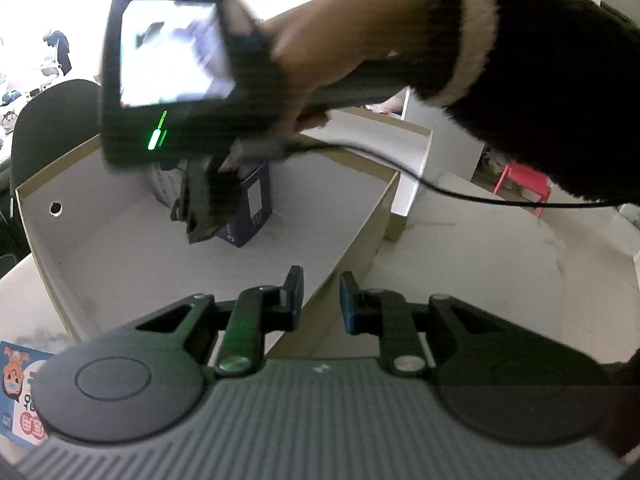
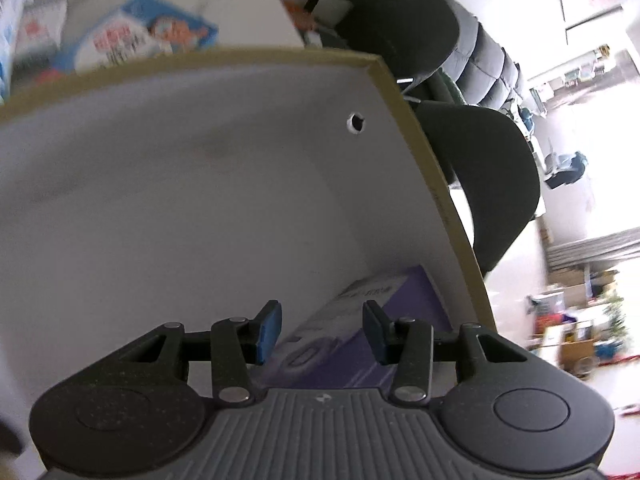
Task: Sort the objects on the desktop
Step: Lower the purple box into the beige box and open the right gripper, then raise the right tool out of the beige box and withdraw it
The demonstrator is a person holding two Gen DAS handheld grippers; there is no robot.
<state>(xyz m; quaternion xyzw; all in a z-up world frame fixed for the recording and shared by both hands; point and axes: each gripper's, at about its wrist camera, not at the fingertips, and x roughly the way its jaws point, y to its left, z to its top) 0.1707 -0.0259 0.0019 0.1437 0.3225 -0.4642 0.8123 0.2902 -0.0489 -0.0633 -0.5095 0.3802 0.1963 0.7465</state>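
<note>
A cardboard box [image 1: 100, 216] with white inner walls lies open on the white table [image 1: 480, 264]. Inside it, at the far side, a purple carton [image 1: 256, 208] rests on the floor. My right gripper [image 1: 196, 232], held by a hand in a dark sleeve [image 1: 520, 80], reaches down into the box right beside that carton. In the right wrist view the purple carton [image 2: 404, 292] lies under my right gripper [image 2: 322, 332]. It spreads past the right finger, and the jaws stand apart without clamping it. My left gripper [image 1: 322, 300] hovers over the box's near rim, shut and holding nothing.
A blue printed packet [image 1: 20, 392] lies on the table left of the box, and the same blue packet [image 2: 140, 36] shows beyond the box wall [image 2: 200, 160]. Dark chairs [image 1: 48, 120] stand behind. The box lid [image 1: 416, 160] leans at the right, and a thin black cable [image 1: 440, 192] crosses the table.
</note>
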